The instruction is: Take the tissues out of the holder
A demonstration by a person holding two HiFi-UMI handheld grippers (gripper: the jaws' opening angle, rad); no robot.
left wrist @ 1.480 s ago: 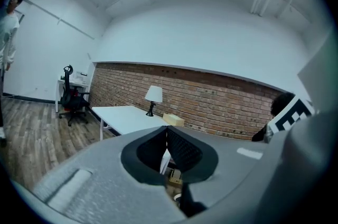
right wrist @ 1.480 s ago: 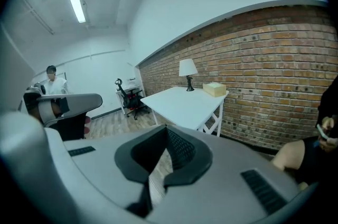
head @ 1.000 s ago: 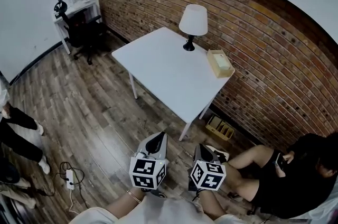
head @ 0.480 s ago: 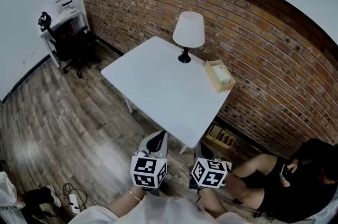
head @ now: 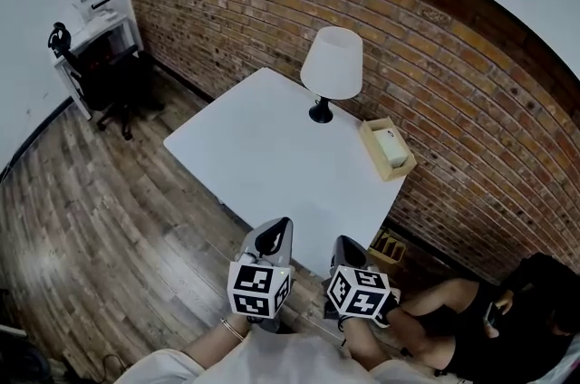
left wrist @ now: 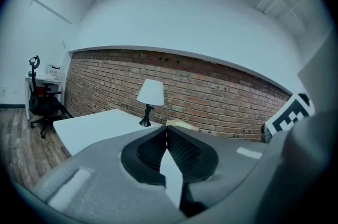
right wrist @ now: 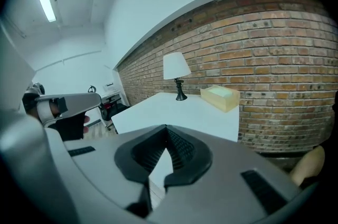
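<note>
A light wooden tissue holder [head: 400, 165] sits at the right edge of the white table [head: 263, 156], close to the brick wall, with a white tissue [head: 390, 143] showing in its top. The holder also appears in the right gripper view [right wrist: 221, 97], and its corner peeks over the jaws in the left gripper view [left wrist: 179, 124]. My left gripper [head: 282, 225] and right gripper [head: 343, 243] hang side by side at the table's near edge, well short of the holder. Both are shut with nothing between the jaws [left wrist: 167, 130] [right wrist: 167, 128].
A white-shaded lamp [head: 331, 65] stands on the table to the left of the holder. A seated person [head: 489, 319] is at the lower right. A small wooden crate [head: 388, 248] lies on the floor under the table. A desk and office chair [head: 109, 79] stand far left.
The table and holder have come nearer and lower in the head view. Both grippers now reach the table's near edge. The standing person at the left has dropped out of view.
</note>
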